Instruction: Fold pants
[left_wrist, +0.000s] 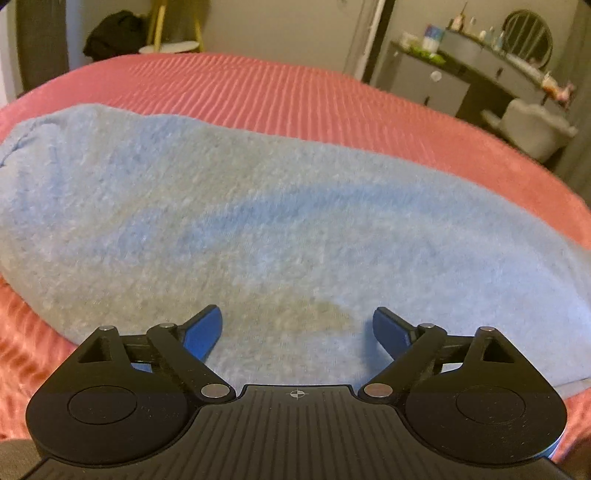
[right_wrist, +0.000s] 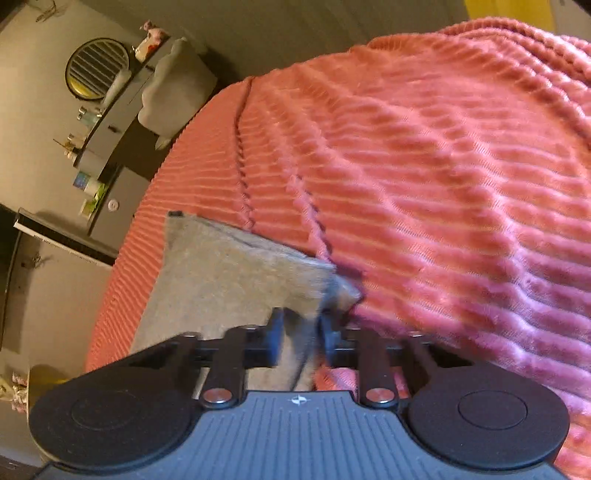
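Observation:
The light blue pants (left_wrist: 258, 206) lie flat across a pink ribbed bedspread (left_wrist: 280, 92), filling the middle of the left wrist view. My left gripper (left_wrist: 297, 334) is open just above the cloth near its front edge, with blue fingertips (left_wrist: 207, 332) apart and nothing between them. In the right wrist view the pants (right_wrist: 221, 280) look grey-blue. My right gripper (right_wrist: 301, 328) is shut on a corner of the pants and holds it lifted above the bedspread (right_wrist: 443, 184).
A grey dresser (left_wrist: 461, 74) with bottles and a round mirror stands past the bed's far right edge, with a pale upholstered chair (left_wrist: 532, 129) beside it. A dark bundle (left_wrist: 110, 33) sits at the back left. The dresser also shows in the right wrist view (right_wrist: 107, 122).

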